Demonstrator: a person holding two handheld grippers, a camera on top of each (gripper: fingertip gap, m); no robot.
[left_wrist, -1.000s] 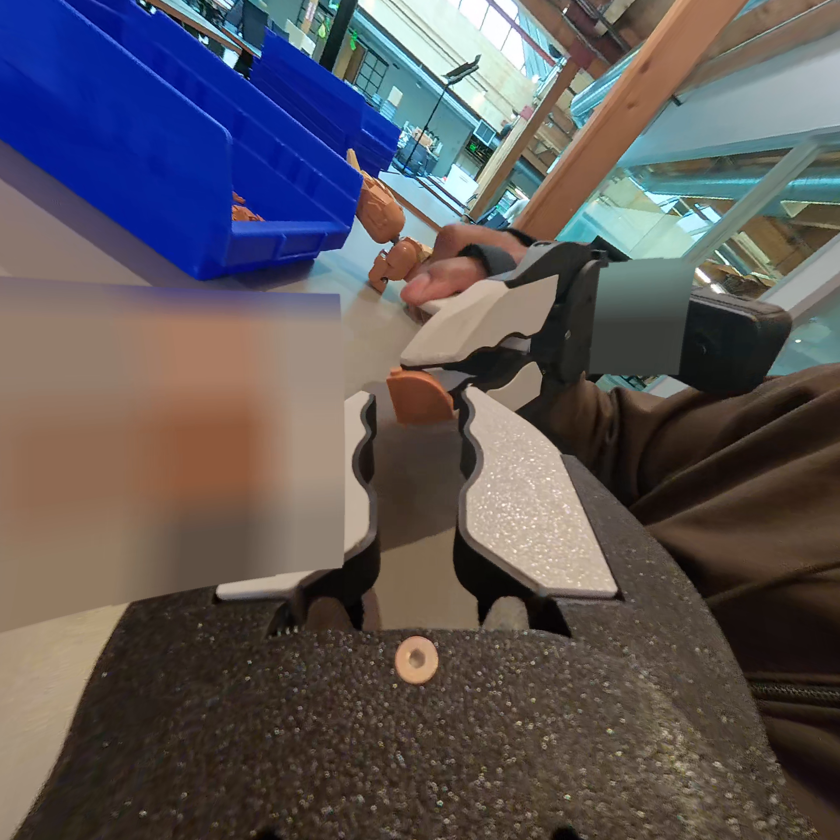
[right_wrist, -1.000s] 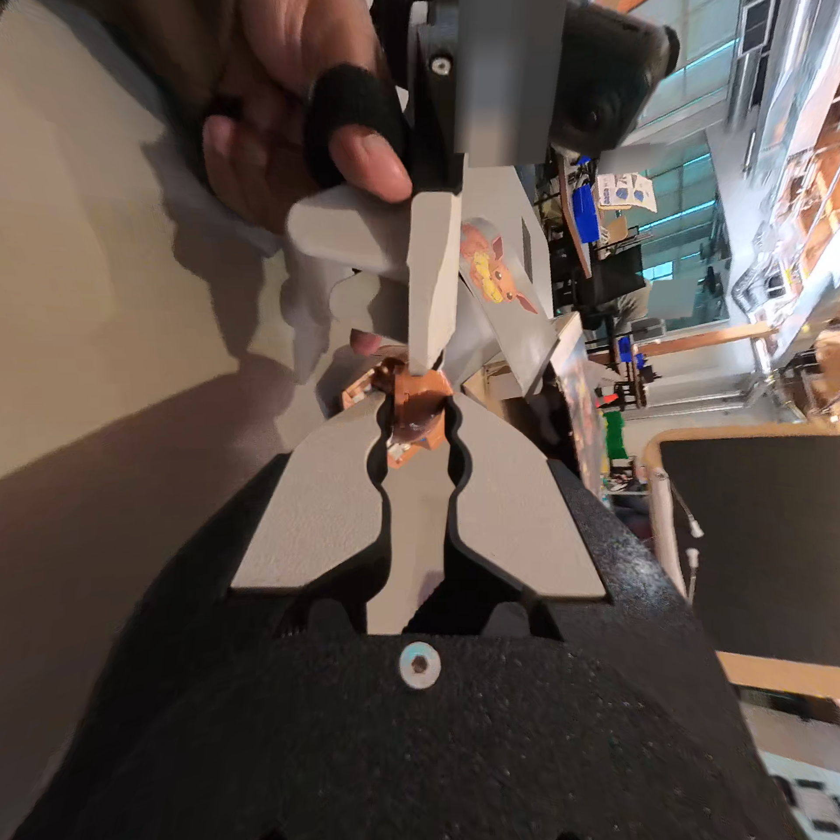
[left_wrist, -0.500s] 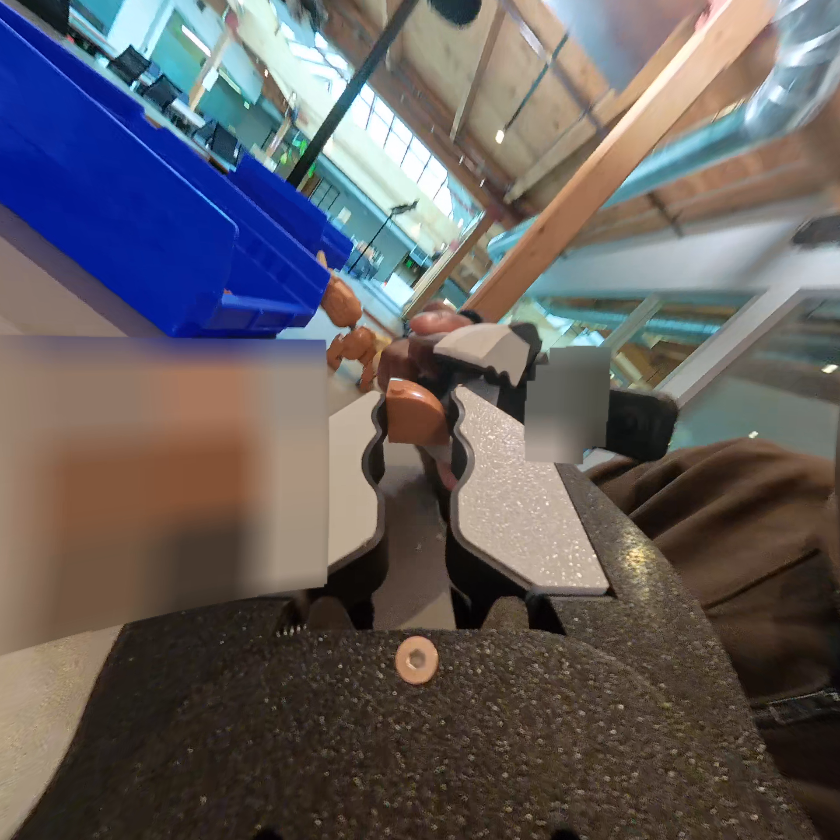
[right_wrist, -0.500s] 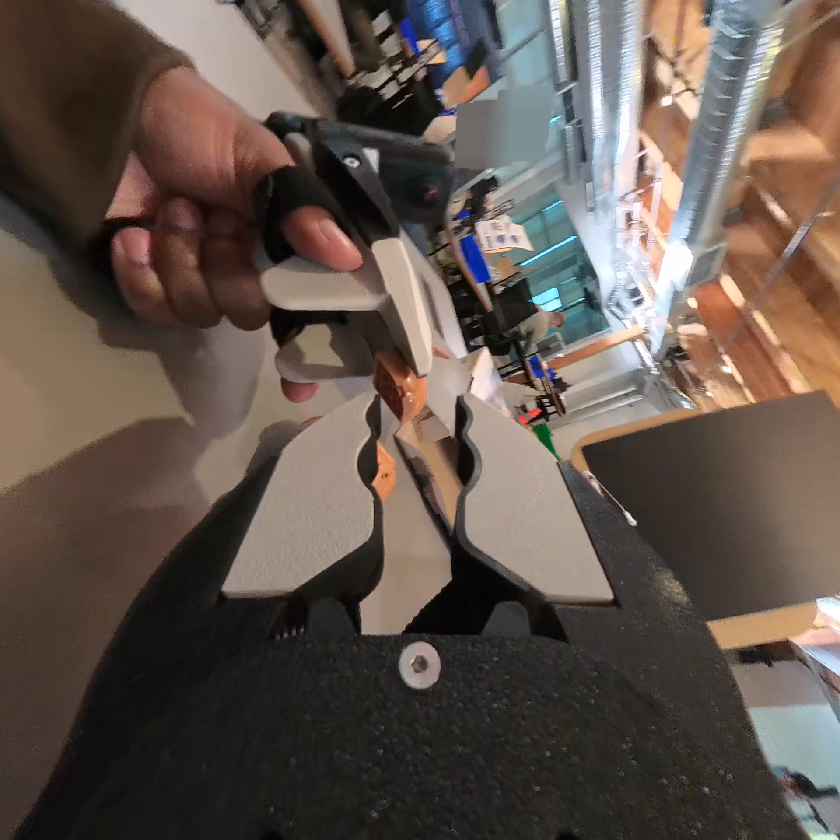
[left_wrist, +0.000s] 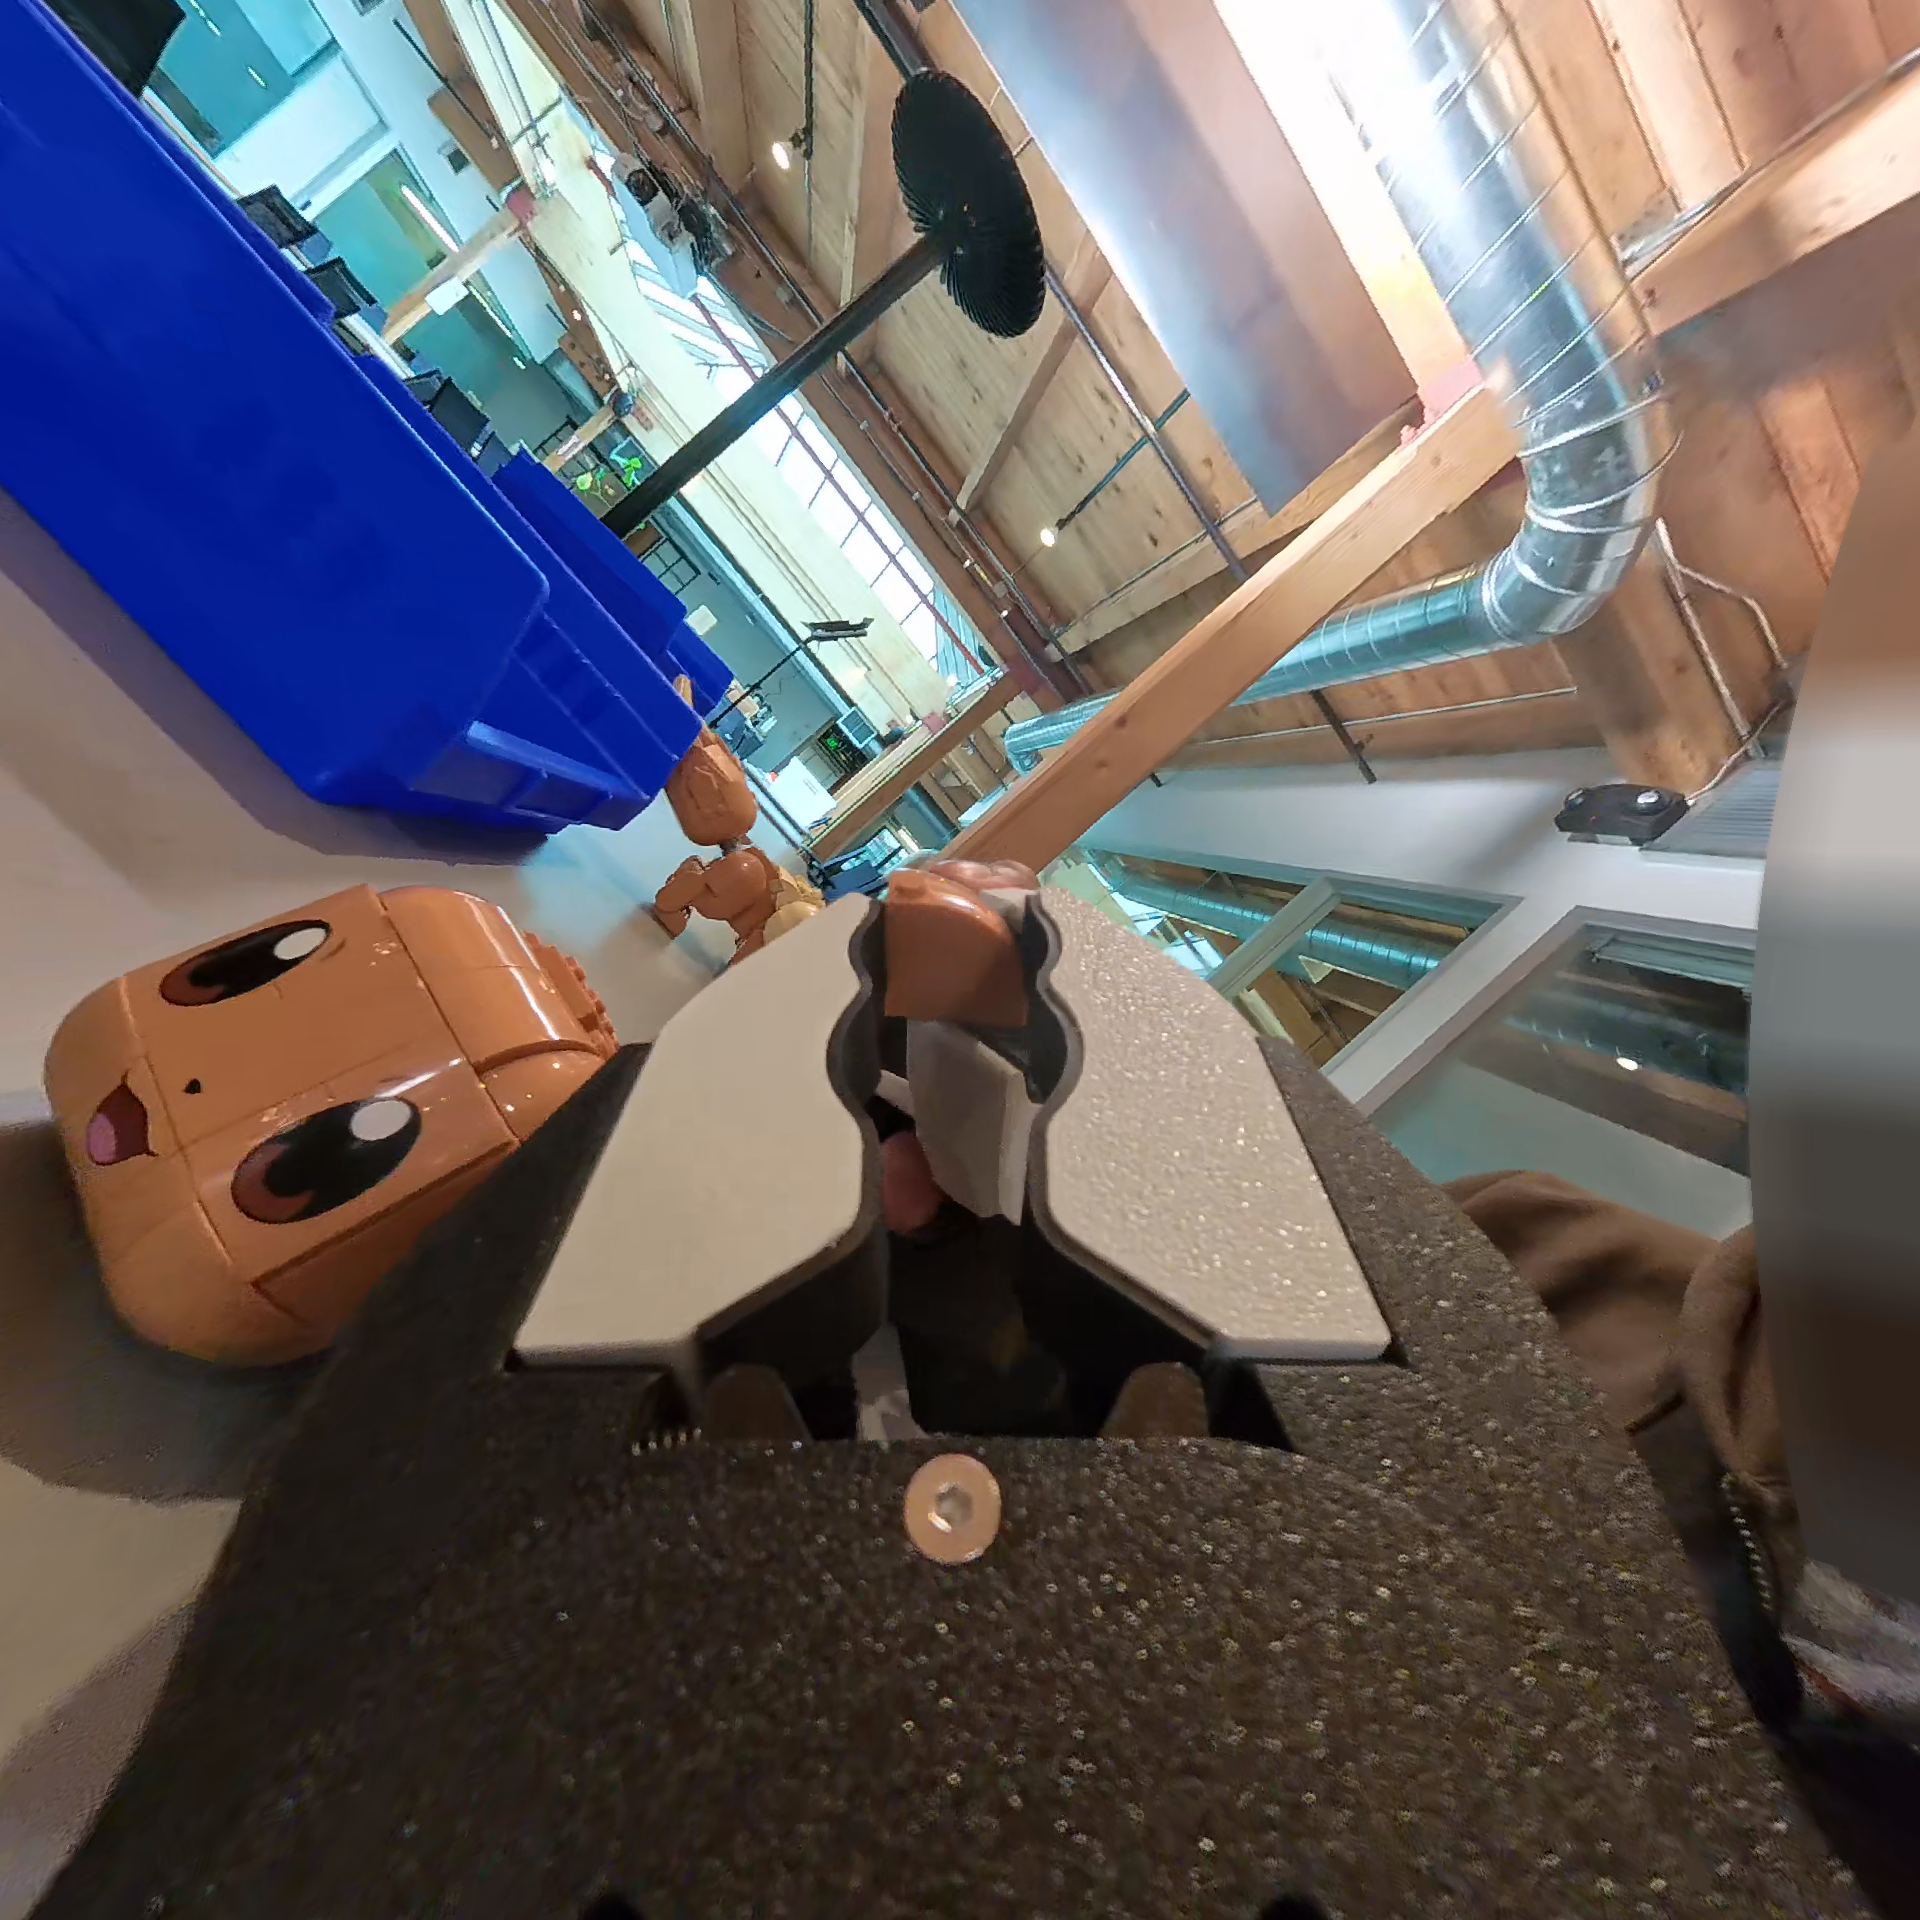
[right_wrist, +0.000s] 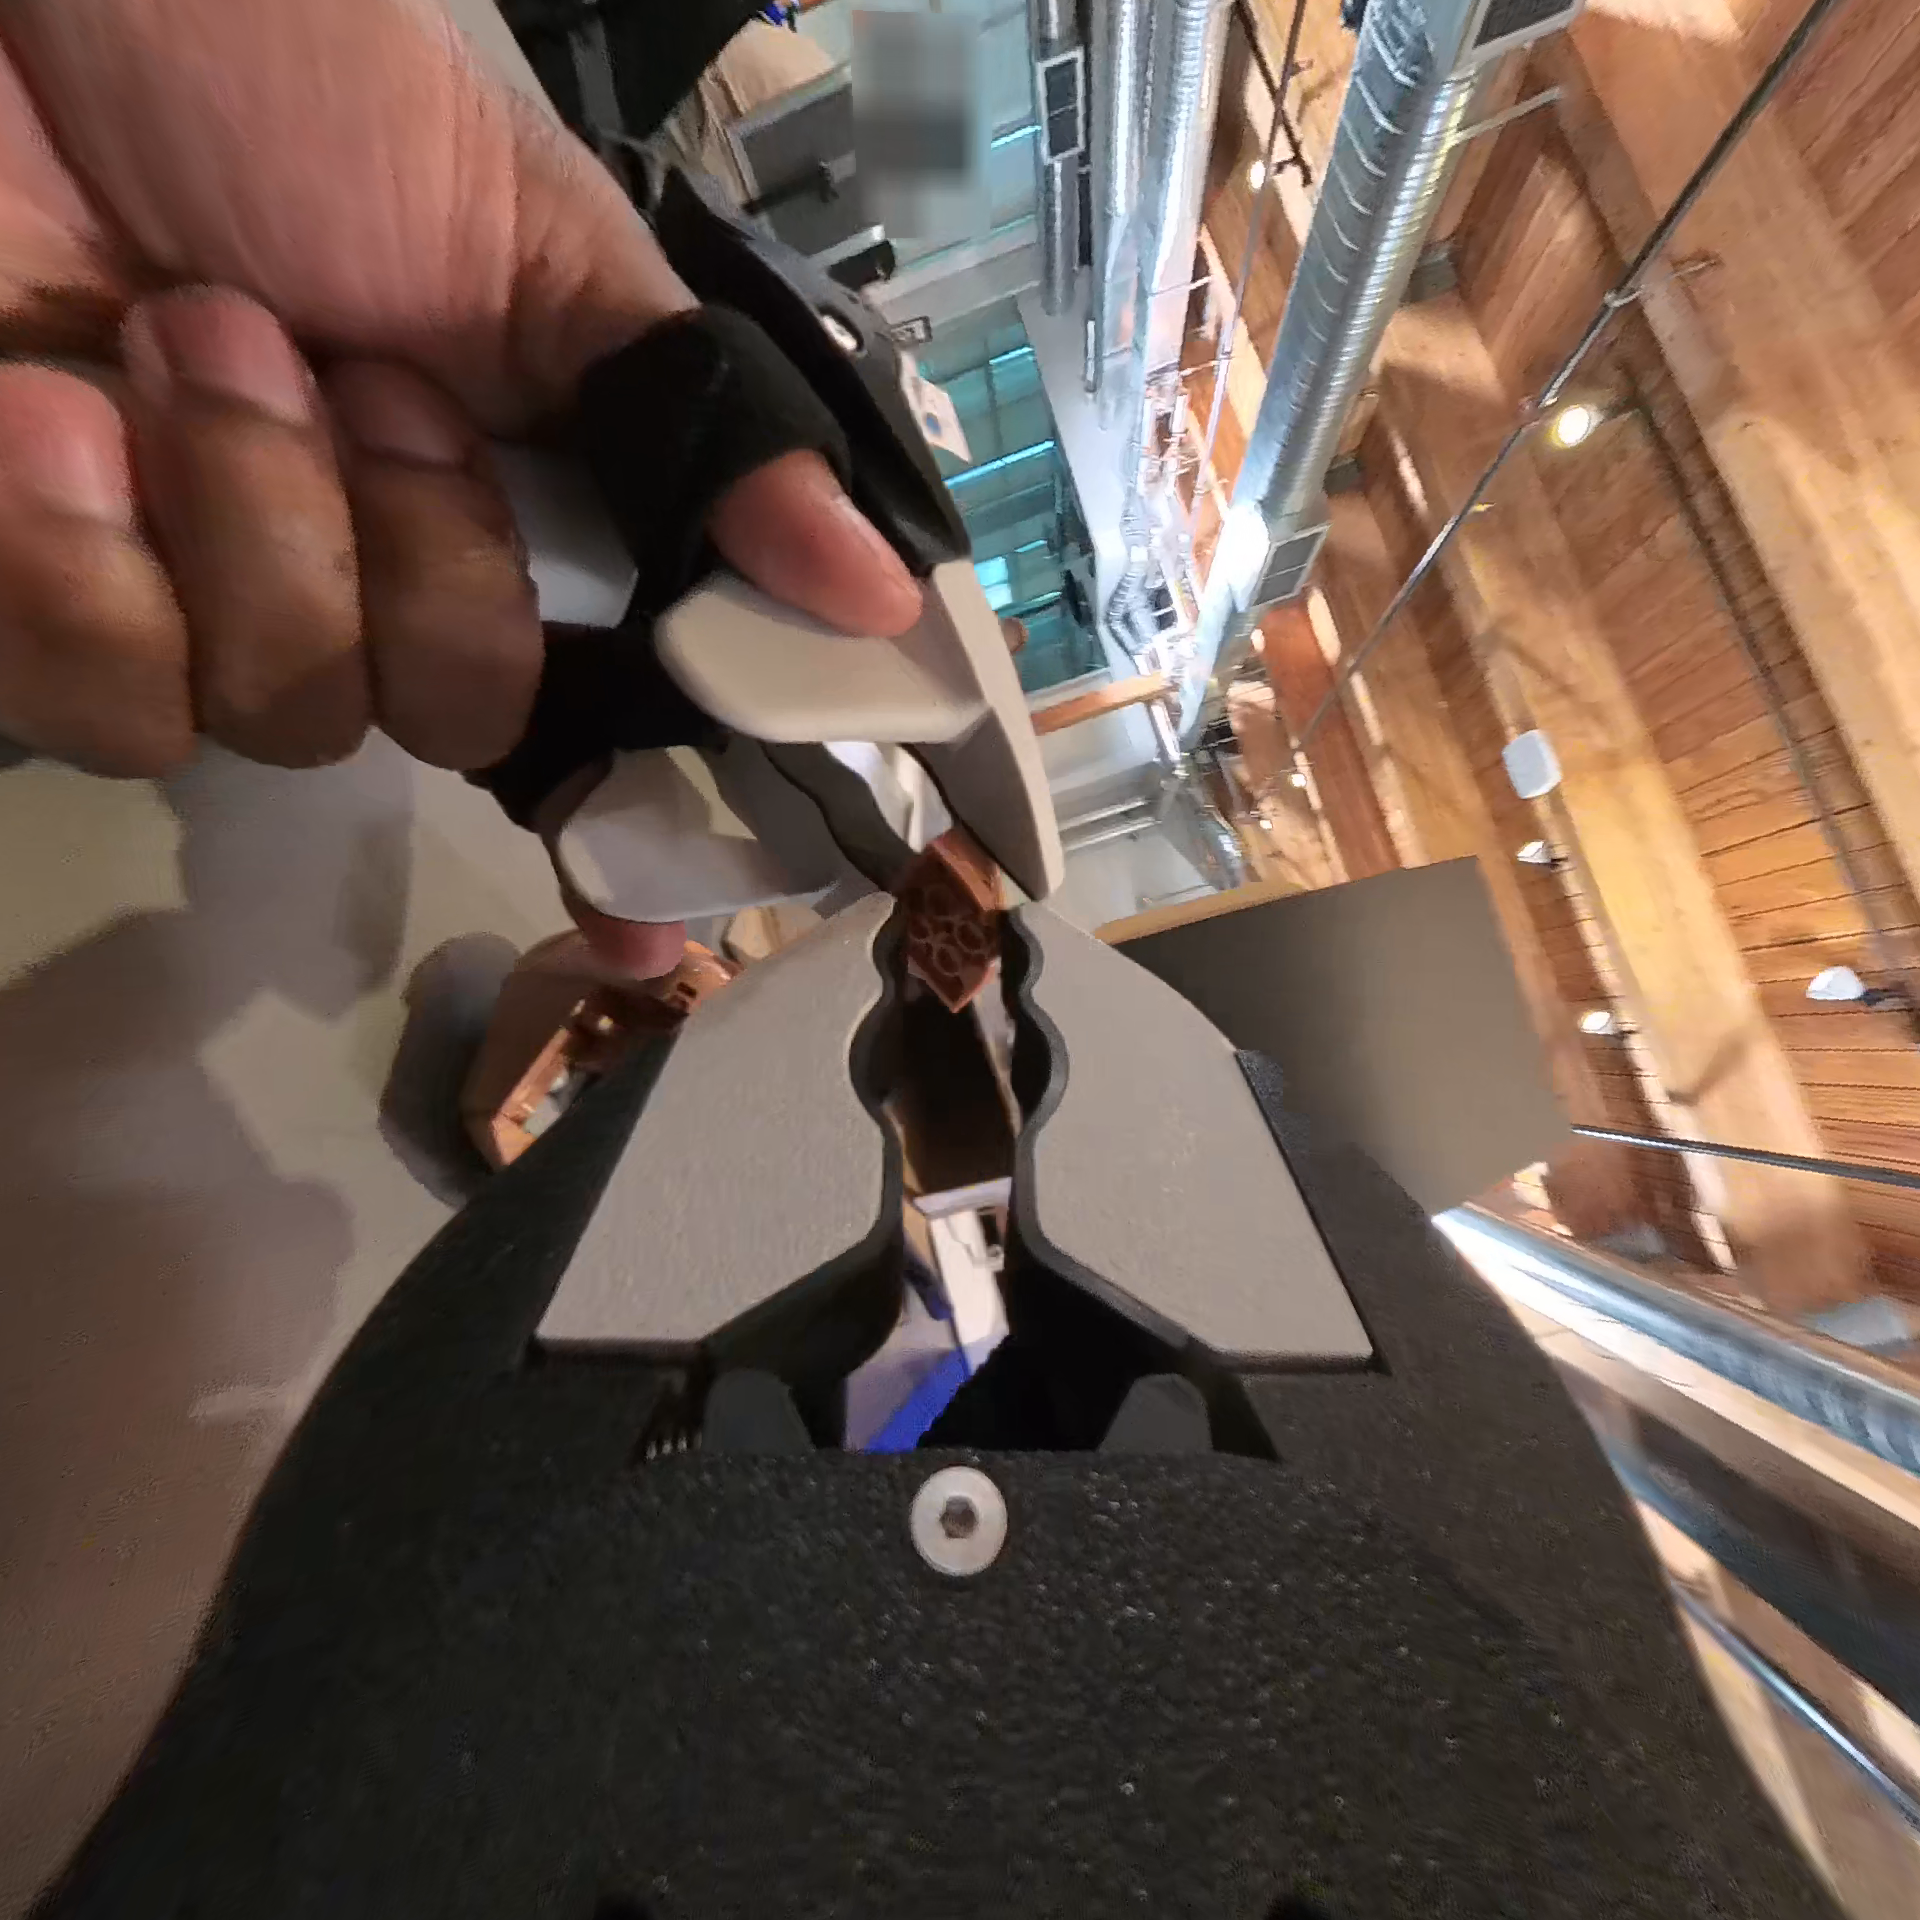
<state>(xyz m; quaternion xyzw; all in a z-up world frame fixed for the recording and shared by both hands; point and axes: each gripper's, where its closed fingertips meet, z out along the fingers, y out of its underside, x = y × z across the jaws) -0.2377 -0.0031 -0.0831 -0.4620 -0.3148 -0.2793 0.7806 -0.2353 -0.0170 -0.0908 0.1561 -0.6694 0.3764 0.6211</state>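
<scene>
Left gripper: jaws narrow, tips clamped on a small brown brick piece, curved face outward. Right gripper: jaws narrow too, tips pinching the same brown brick piece from the opp. side, its studded underside toward the cam. Both tools meet tip-to-tip w/ the piece between, held up off the grey table. A hand w/ a black finger sleeve grips the left tool's handle. Just beside the left gripper, on the table: a brown toy head w/ big eyes, lying tilted. Farther back: a small brown toy figure, near a blue bin. Brown sleeve at right. Wood-beam ceiling and a metal duct behind.
</scene>
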